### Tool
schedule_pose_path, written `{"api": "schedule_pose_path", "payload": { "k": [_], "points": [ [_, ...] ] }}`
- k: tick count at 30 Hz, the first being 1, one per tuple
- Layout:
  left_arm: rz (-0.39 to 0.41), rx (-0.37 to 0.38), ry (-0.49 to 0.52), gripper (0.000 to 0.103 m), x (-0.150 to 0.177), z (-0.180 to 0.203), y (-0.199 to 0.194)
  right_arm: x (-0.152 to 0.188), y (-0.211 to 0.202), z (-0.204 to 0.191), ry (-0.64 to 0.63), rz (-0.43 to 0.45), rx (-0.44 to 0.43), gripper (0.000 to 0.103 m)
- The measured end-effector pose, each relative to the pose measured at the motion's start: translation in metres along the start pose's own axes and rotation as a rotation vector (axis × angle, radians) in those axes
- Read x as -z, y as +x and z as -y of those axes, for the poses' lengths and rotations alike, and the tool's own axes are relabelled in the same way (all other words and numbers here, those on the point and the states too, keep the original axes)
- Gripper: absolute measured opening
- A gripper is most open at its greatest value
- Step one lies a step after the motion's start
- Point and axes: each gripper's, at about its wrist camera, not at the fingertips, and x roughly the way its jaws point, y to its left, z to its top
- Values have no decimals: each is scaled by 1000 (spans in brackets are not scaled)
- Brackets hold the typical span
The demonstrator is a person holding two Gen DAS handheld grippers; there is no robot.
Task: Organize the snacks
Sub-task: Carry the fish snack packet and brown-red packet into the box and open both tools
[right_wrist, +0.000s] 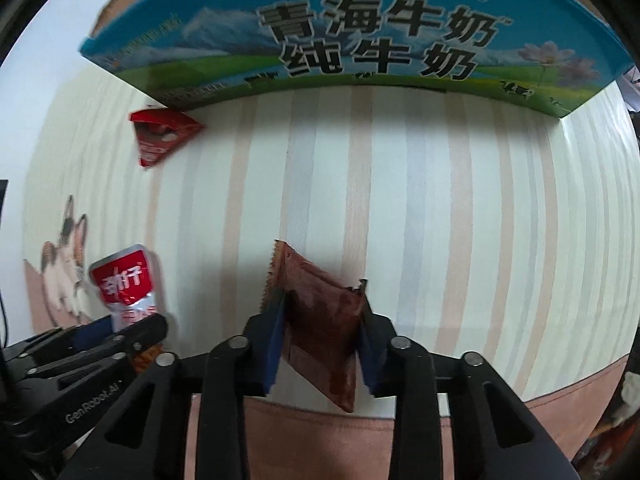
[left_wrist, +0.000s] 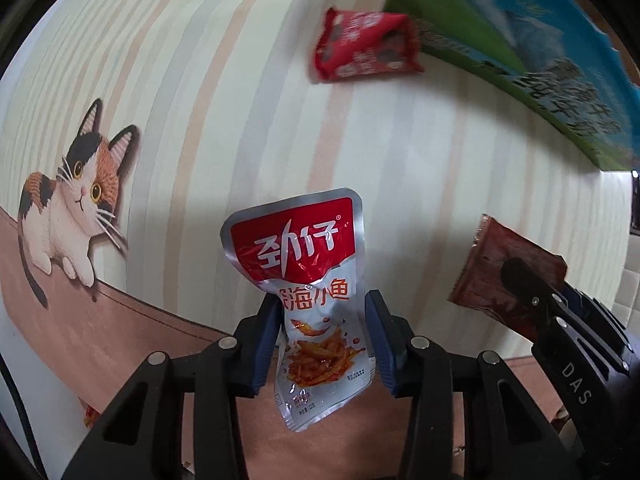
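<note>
Both packets are lifted clear of the striped tabletop (right_wrist: 400, 200). Left hand-held gripper (left_wrist: 324, 340) is clamped on the silver-and-red fish snack pouch (left_wrist: 304, 280), pinching its lower half across the width; the top half stands free above the blue pads. Right hand-held gripper (right_wrist: 322, 344) is clamped on the brown snack packet (right_wrist: 320, 320), gripped at the edges, tilted, with the serrated end pointing up-left.

The milk carton box (right_wrist: 360, 40) sits at the far edge of the tabletop. The red snack packet (left_wrist: 366, 44) lies on the tabletop just beside its left corner, untouched.

My read: this is the carry phase, and the box looks like the likely drop spot, though its opening isn't visible from either view.

Tips for this step:
- Keep the two grippers apart; they're near each other now, so send one in at a time.
- The pouch is floppy and its free top can catch on the box rim. Lead with that end and go over the rim high.
- The brown packet's grip is only on the edges, so avoid fast wrist rotation.
- Release only once the packet is past the rim.
</note>
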Motion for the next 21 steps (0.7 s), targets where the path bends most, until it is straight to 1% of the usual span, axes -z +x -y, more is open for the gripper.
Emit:
{"api": "schedule_pose_path", "payload": {
  "k": [3,4,6,9,13,14,18,20,21],
  "points": [
    [16,27,11,39,9,9,-16,-1,-9,5,-11,16,-17,24],
    [23,42,15,39,12,12,-24,-1,-12,8,-4,21,-32,24],
    [42,59,28,39,14,15,-37,-3,-23,16,14,33,-68,19],
    [76,85,46,39,14,26,-64,-9,-48,37,36,73,-114,19],
    [143,116,75,39,14,39,-104,-16,-88,51,51,138,-171,19],
    [156,125,85,39,8,40,-112,-15,-96,50,53,152,-182,19],
    [220,156,120,39,-3,49,-149,-31,-140,60,56,225,-214,19],
    [250,160,150,39,-25,62,-162,-39,-159,64,58,262,-230,19],
    [262,163,162,39,-31,65,-166,-45,-171,70,63,283,-236,19]
  ]
}}
